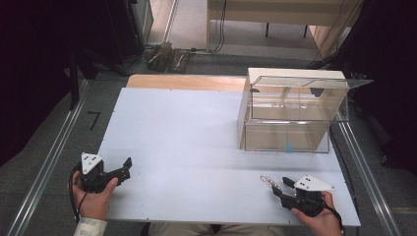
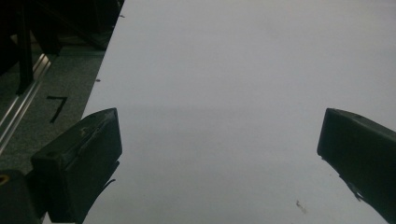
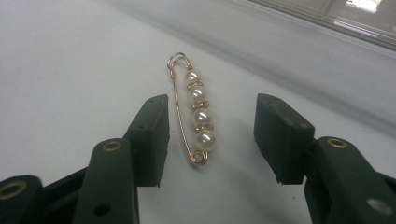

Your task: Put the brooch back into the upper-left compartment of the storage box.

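A gold safety-pin brooch (image 3: 195, 109) strung with several white pearls lies flat on the white table (image 1: 187, 137), near its front right corner (image 1: 268, 180). My right gripper (image 3: 212, 128) rests low over it with one jaw on each side; neither pad touches the pin, so it is open. A hand holds that gripper (image 1: 281, 186) just right of the brooch. My left gripper (image 1: 126, 167) sits at the front left of the table, held in the other hand. Its jaws (image 2: 219, 144) stand wide open over bare tabletop with nothing between them.
A clear plastic box (image 1: 290, 110) with its lid raised stands at the back right of the table, with a small blue item (image 1: 289, 146) at its front wall. Metal rails (image 1: 49, 157) run along the floor on both sides. The table's left edge lies close to my left gripper.
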`<state>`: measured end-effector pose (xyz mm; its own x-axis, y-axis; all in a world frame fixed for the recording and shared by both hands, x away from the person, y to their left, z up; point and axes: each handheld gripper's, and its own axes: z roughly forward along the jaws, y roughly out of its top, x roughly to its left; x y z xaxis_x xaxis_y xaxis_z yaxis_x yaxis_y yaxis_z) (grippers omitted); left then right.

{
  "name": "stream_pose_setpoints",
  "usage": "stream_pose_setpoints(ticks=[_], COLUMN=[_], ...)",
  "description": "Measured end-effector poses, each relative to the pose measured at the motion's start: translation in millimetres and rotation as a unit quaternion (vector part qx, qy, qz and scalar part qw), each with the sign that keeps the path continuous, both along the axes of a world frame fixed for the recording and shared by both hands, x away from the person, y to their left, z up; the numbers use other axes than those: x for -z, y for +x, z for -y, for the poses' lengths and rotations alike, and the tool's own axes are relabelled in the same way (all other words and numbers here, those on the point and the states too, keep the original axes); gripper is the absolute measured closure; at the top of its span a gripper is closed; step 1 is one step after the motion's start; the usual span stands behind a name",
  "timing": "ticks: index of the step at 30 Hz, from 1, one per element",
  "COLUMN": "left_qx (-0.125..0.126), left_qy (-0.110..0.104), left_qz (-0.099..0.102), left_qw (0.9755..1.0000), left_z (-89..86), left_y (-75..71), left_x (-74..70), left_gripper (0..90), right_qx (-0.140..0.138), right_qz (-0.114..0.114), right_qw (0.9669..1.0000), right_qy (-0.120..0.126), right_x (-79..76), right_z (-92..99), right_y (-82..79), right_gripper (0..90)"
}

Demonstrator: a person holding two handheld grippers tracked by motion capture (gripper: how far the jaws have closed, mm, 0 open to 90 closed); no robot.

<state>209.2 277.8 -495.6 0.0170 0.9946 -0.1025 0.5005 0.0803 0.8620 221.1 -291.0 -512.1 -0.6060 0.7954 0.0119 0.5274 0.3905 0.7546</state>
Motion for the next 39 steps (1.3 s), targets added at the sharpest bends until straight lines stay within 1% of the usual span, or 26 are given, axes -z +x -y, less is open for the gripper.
stream_pose_setpoints(ticks=[1, 3, 6, 8, 9, 11, 14, 18, 20, 21, 25, 32, 36, 37, 39], left_qx=[0.000, 0.000, 0.001, 0.001, 0.000, 0.001, 0.001, 0.000, 0.000, 0.000, -0.001, -0.001, -0.002, -0.002, -0.002], left_qy=[0.000, -0.001, 0.000, -0.001, -0.001, -0.001, -0.001, 0.000, 0.000, 0.000, -0.002, -0.002, -0.001, -0.002, -0.001], left_qz=[0.000, 0.000, 0.000, -0.001, -0.001, -0.001, 0.000, 0.000, 0.000, 0.001, 0.002, 0.003, 0.002, 0.002, 0.002], left_qw=[1.0000, 1.0000, 1.0000, 1.0000, 1.0000, 1.0000, 1.0000, 1.0000, 1.0000, 1.0000, 1.0000, 1.0000, 1.0000, 1.0000, 1.0000], left_z=[0.0, -0.1, -0.1, -0.1, 0.1, 0.0, 0.0, -0.2, -0.1, -0.1, -0.2, -0.3, -0.5, -0.6, -0.6], left_y=[0.0, -0.1, -0.2, -0.2, -0.1, -0.2, -0.3, -0.6, -0.6, -0.6, -0.6, -0.8, -1.0, -1.0, -1.0], left_x=[0.0, -0.2, -0.2, -0.1, 0.0, -0.1, -0.1, -0.4, -0.3, -0.3, -0.3, -0.4, -0.3, -0.4, -0.4], left_gripper=[0.2, 0.2, 0.2, 1.1, 1.1, 1.1, 1.1, 1.1, 1.1, 1.1, 1.2, 1.2, 1.2, 1.1, 1.1], right_qx=[0.000, -0.004, -0.007, -0.013, -0.013, -0.015, -0.013, -0.016, -0.020, -0.020, -0.027, -0.028, -0.028, -0.026, -0.027], right_qz=[0.000, 0.000, -0.002, -0.004, -0.004, -0.003, -0.001, 0.001, -0.001, -0.001, -0.006, -0.012, -0.008, -0.003, -0.001], right_qw=[1.0000, 1.0000, 1.0000, 0.9999, 0.9999, 0.9999, 0.9999, 0.9998, 0.9998, 0.9998, 0.9996, 0.9995, 0.9995, 0.9995, 0.9995], right_qy=[0.000, -0.002, -0.003, -0.009, -0.009, -0.009, -0.008, -0.009, -0.006, -0.006, 0.001, 0.008, 0.010, 0.017, 0.018], right_x=[0.0, 0.6, 1.0, 1.9, 1.9, 2.1, 2.6, 2.9, 2.9, 2.9, 3.2, 2.7, 0.3, -1.2, -1.8], right_z=[0.0, -0.5, -1.2, -2.4, -2.4, -2.0, -1.9, -1.3, -1.0, -1.0, 0.9, 2.1, 3.0, 4.4, 4.6], right_y=[0.0, 0.2, 0.2, 0.1, 0.1, 0.0, 0.0, 0.0, 0.0, 0.0, 1.0, 1.5, 0.6, 0.2, -0.2], right_gripper=[45.1, 47.9, 48.1, 51.2, 51.2, 56.4, 58.6, 64.7, 69.6, 69.6, 77.0, 77.4, 77.5, 77.5, 77.5])
